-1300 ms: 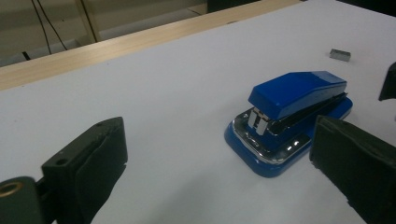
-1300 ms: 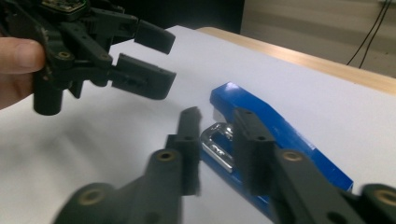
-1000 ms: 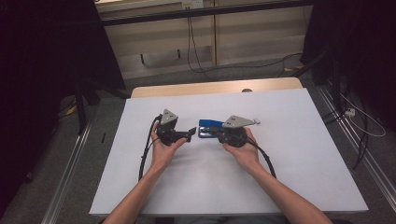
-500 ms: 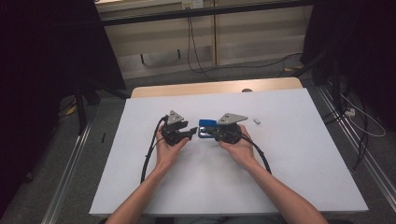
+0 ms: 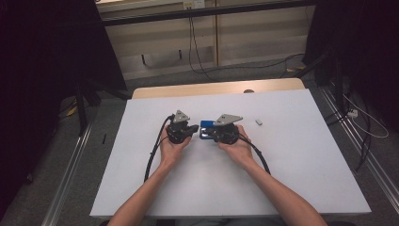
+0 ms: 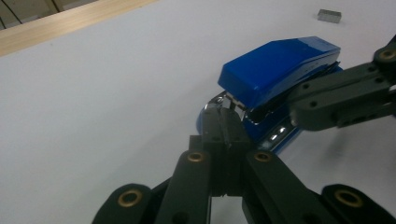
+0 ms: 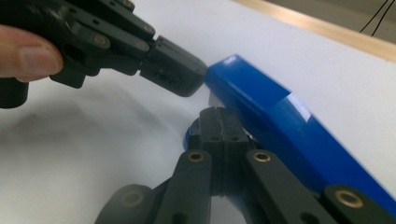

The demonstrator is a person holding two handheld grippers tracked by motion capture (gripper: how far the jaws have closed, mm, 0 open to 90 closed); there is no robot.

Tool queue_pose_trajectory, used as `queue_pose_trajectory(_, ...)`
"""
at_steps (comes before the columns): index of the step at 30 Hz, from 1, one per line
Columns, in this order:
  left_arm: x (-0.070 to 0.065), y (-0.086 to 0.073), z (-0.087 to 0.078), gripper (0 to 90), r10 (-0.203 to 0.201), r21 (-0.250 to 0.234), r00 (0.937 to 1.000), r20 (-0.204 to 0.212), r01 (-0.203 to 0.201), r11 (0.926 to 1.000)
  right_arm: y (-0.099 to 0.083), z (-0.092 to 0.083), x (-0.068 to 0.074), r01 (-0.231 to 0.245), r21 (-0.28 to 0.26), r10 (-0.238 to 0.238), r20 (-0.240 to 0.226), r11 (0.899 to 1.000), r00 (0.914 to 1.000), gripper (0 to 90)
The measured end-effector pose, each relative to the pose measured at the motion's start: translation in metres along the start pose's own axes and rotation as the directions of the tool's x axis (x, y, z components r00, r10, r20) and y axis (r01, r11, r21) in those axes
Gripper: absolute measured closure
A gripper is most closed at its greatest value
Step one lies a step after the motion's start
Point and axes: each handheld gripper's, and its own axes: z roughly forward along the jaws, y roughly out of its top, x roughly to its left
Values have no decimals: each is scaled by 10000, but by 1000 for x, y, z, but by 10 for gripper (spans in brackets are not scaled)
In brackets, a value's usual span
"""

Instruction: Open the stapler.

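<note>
A blue stapler lies mid-table between my two grippers. In the left gripper view the stapler has its top tilted up off its base. My left gripper has just been closing; its jaws are shut with nothing between them, tips at the stapler's front end. My right gripper is shut too, with its tips against the side of the stapler, by the gap under the raised top. From above, the left gripper and right gripper meet at the stapler.
A small grey metal block lies to the right of the stapler; in the left gripper view this block lies beyond the stapler. The white table has a wooden far edge. A black cable trails from each gripper.
The two grippers have drawn slightly closer together at the stapler, so less of it shows between them. The stapler itself has stayed in place.
</note>
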Motion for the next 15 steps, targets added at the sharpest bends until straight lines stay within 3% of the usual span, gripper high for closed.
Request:
queue_pose_trajectory(9,-1,2,5,900,94,109,9999,-72,-93,9999,0,5,-3,-81,199,81,31,9998,10000,900)
queue_pose_trajectory(15,0,1,8,900,-161,-36,9999,-53,160,9999,-2,10,-4,-80,414,78,51,9991,10000,900)
